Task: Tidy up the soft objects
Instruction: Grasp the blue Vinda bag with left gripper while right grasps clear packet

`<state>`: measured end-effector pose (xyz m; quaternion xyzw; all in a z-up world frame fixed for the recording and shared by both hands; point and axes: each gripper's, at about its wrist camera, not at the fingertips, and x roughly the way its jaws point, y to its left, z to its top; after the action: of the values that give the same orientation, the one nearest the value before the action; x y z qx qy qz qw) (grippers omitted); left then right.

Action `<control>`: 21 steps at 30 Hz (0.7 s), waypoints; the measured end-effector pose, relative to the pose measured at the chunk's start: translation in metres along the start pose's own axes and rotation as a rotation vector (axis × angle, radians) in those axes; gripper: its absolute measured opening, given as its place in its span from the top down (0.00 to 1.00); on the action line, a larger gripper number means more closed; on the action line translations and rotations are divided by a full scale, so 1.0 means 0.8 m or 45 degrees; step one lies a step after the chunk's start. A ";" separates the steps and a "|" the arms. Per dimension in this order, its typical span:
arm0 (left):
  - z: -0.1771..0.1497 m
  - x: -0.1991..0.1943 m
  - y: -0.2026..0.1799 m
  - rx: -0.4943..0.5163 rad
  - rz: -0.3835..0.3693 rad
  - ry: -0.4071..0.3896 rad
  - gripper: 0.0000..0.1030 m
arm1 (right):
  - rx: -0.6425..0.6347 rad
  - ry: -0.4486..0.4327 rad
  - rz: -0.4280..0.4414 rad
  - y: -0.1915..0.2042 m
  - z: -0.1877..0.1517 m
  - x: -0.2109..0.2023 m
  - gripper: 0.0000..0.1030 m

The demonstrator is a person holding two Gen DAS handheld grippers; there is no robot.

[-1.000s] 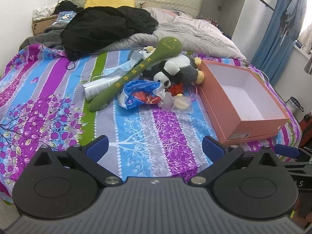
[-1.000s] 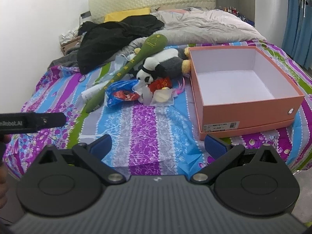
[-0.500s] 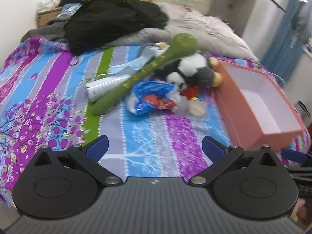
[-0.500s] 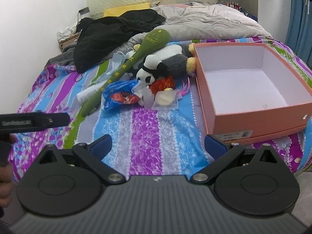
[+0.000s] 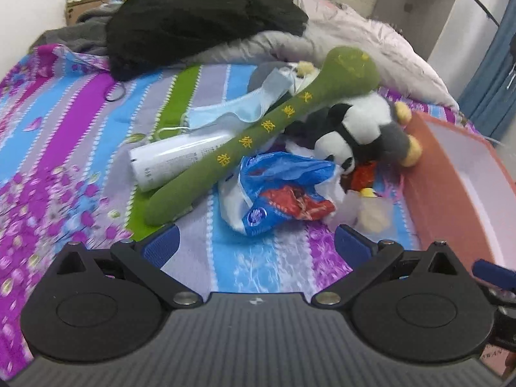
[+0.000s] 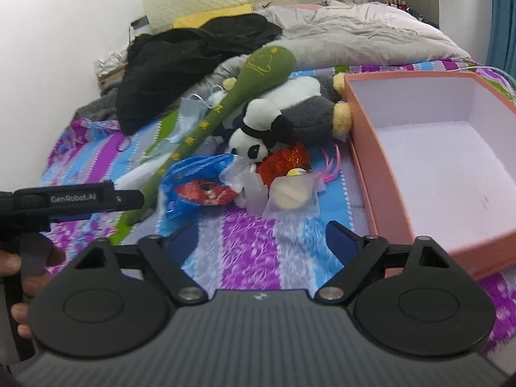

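Both grippers near the pile, nothing packed yet

The right gripper (image 6: pixel 261 237) has just been narrowing its jaws, yet they stand apart with nothing between them; the left gripper (image 5: pixel 254 245) is spread wide and also holds nothing. Just ahead lie the panda plush (image 6: pixel 274 129) and the green plush stick (image 5: pixel 264 132) among bags on the bed (image 5: pixel 80 129). The pink box (image 6: pixel 374 161) beside them is empty, so all sorting is left.

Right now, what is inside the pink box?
Nothing that shows: the pink box has a bare white floor. Its near wall hides the strip of floor just behind it, so a small thing there could not be seen.
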<state>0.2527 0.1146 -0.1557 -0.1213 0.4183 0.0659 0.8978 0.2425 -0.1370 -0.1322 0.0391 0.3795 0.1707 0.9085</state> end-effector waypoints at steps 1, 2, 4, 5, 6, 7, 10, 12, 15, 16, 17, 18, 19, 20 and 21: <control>0.003 0.015 0.002 0.009 -0.006 0.004 0.00 | -0.011 -0.001 -0.023 0.000 0.004 0.016 0.22; 0.007 0.029 0.005 0.018 -0.006 0.007 0.00 | -0.020 -0.008 -0.040 0.000 0.007 0.029 0.22; 0.014 0.057 0.010 0.039 -0.012 0.016 0.00 | -0.038 -0.006 -0.091 -0.001 0.014 0.059 0.22; 0.018 0.069 0.014 0.041 -0.010 0.023 0.01 | -0.038 0.010 -0.105 -0.003 0.018 0.075 0.22; 0.022 0.081 0.017 0.036 -0.015 0.034 0.01 | -0.029 0.029 -0.104 -0.005 0.023 0.089 0.22; 0.026 0.089 0.021 0.028 -0.029 0.047 0.01 | -0.015 0.040 -0.102 -0.008 0.027 0.100 0.22; 0.033 0.109 0.028 0.015 -0.046 0.076 0.01 | 0.017 0.064 -0.121 -0.013 0.035 0.125 0.22; 0.037 0.118 0.030 0.007 -0.056 0.094 0.01 | 0.023 0.107 -0.141 -0.015 0.038 0.139 0.22; 0.046 0.127 0.029 -0.015 -0.077 0.122 0.01 | 0.052 0.158 -0.183 -0.020 0.042 0.152 0.22; 0.047 0.129 0.029 -0.021 -0.081 0.131 0.02 | 0.066 0.174 -0.195 -0.023 0.043 0.156 0.22; 0.048 0.132 0.027 -0.031 -0.085 0.141 0.03 | 0.070 0.178 -0.202 -0.025 0.044 0.159 0.22; 0.049 0.136 0.026 -0.040 -0.086 0.152 0.07 | 0.071 0.186 -0.212 -0.026 0.045 0.162 0.22; 0.050 0.139 0.025 -0.047 -0.089 0.164 0.08 | 0.075 0.206 -0.214 -0.028 0.045 0.168 0.22; 0.051 0.142 0.024 -0.051 -0.092 0.165 0.08 | 0.082 0.221 -0.205 -0.029 0.045 0.173 0.22; 0.051 0.146 0.022 -0.046 -0.085 0.159 0.08 | 0.089 0.234 -0.192 -0.031 0.045 0.178 0.22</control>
<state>0.3534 0.1446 -0.2229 -0.1553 0.4680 0.0359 0.8693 0.3676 -0.1100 -0.2081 0.0261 0.4687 0.0914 0.8783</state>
